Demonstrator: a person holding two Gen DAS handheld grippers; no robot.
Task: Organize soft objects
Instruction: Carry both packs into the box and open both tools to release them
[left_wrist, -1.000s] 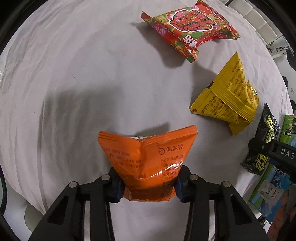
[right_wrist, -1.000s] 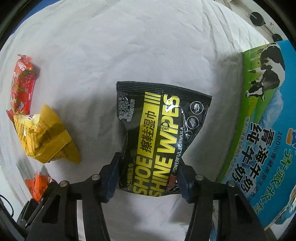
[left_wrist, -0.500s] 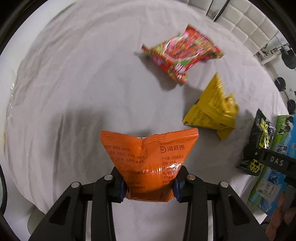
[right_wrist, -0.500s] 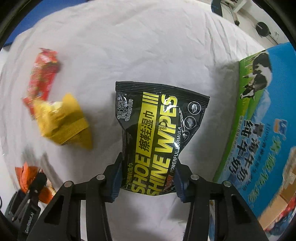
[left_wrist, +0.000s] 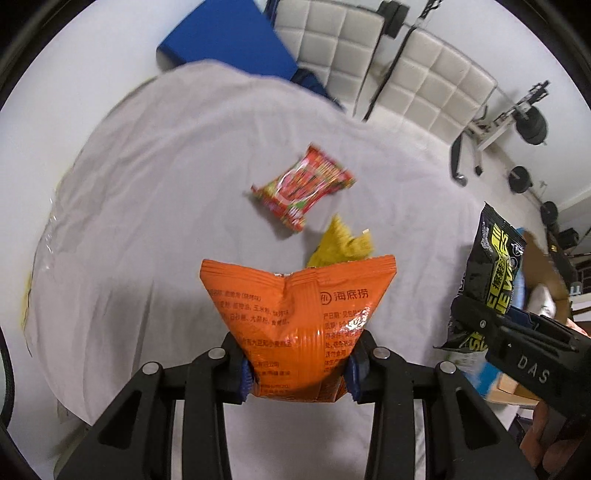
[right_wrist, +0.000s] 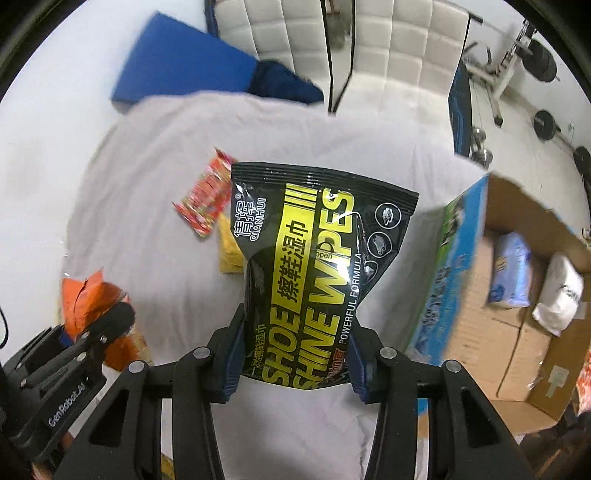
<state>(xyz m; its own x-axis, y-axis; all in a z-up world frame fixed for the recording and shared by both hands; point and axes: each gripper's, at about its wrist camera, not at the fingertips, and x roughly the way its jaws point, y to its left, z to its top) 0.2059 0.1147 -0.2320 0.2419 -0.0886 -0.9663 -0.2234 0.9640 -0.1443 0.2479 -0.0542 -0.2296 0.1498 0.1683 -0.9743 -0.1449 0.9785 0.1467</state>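
Observation:
My left gripper (left_wrist: 298, 373) is shut on an orange snack packet (left_wrist: 295, 317) and holds it up above the white cloth-covered table (left_wrist: 147, 206). My right gripper (right_wrist: 293, 373) is shut on a black and yellow shoe wipes pack (right_wrist: 314, 273), also held above the table; that pack shows in the left wrist view (left_wrist: 487, 273) too. A red patterned packet (left_wrist: 301, 188) and a yellow packet (left_wrist: 341, 245) lie on the cloth beyond the orange packet. The left gripper with the orange packet (right_wrist: 92, 306) shows at lower left of the right wrist view.
An open cardboard box (right_wrist: 517, 332) with a blue and green printed side stands at the table's right; it holds a blue pack (right_wrist: 511, 271) and a white pack (right_wrist: 559, 295). White padded chairs (left_wrist: 436, 77), a blue mat (right_wrist: 184, 66) and gym weights lie beyond the table.
Both grippers have lifted and tilted up with their packs, so the table looks smaller and the room behind has come into view. The box's open inside now shows.

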